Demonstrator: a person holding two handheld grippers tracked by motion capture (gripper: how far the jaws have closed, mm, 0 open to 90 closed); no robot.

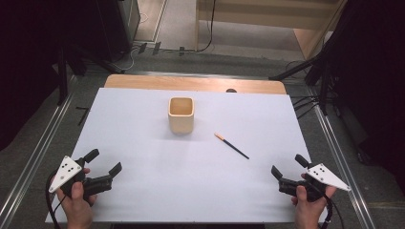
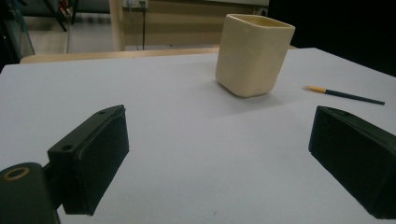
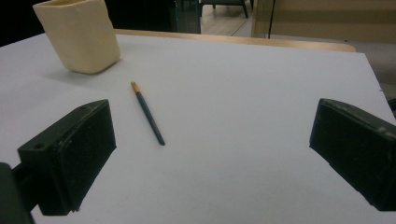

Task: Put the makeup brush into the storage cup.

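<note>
Two grippers sat low at the near corners of the table (image 1: 143,191), each in a hand. The left gripper (image 1: 103,161) had its jaws spread wide with nothing between them; the right gripper (image 1: 288,164) was likewise agape and empty. Ahead of the right gripper, well apart from it, lay the pencil (image 1: 231,145), flat on the white sheet, near the upright cream cup (image 1: 181,115).

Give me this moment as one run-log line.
left gripper: open, empty | right gripper: open, empty | pencil: flat on table, right of cup | cup: upright
</note>
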